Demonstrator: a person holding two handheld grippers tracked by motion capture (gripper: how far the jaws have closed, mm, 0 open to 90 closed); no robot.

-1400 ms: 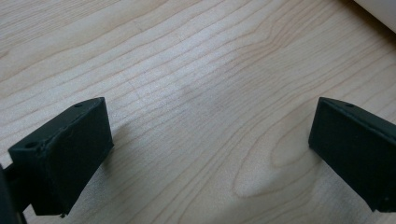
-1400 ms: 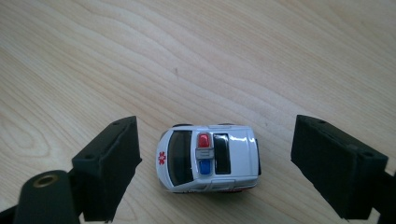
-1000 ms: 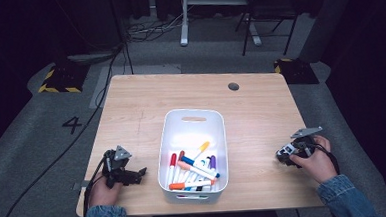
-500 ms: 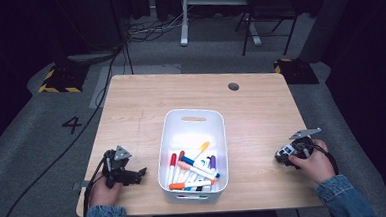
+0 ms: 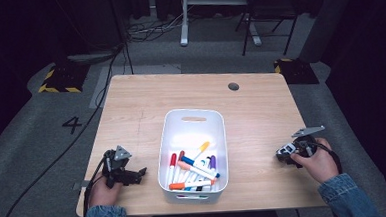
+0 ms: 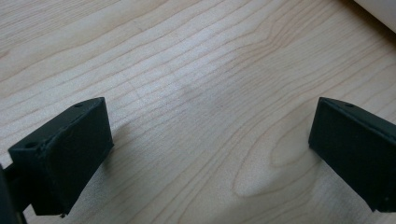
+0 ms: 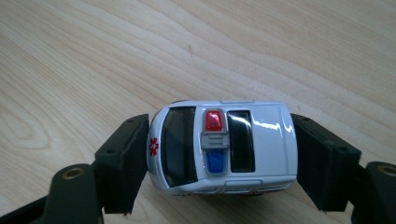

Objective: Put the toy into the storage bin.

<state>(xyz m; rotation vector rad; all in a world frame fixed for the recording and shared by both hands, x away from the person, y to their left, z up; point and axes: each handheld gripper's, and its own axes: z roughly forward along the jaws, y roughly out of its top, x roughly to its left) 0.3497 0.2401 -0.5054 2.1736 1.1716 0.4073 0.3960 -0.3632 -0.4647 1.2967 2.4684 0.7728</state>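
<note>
— On the pale wooden table (image 5: 146, 106), what stands largest?

— A white rectangular plastic bin (image 5: 193, 124) at the middle, toward the near edge. Loose coloured marker pens (image 5: 194, 169) lie heaped in its near half; the far half is bare.

— And the hands?

— The left hand (image 5: 102, 191) rests at the near left corner with the left gripper (image 5: 134, 174) pointing toward the bin. The right hand (image 5: 316, 162) sits near the right edge with the right gripper (image 5: 282, 154) pointing left, well apart from the bin.

— How do the jaws stand?

— The left gripper view has the left pair wide apart, low over bare wood grain, holding nothing; a sliver of the bin's white wall shows at the top right corner. The right pair is closed on a small white toy ambulance (image 7: 224, 145), one jaw against its front and one against its rear.

— What does that close view add?

— From the high view, the toy is only a pale speck at the gripper's tip. The right gripper view shows its roof with a red and blue light bar, dark windows, and a small red emblem on the bonnet. It sits low over the table, though whether its wheels touch the wood I cannot tell.
</note>
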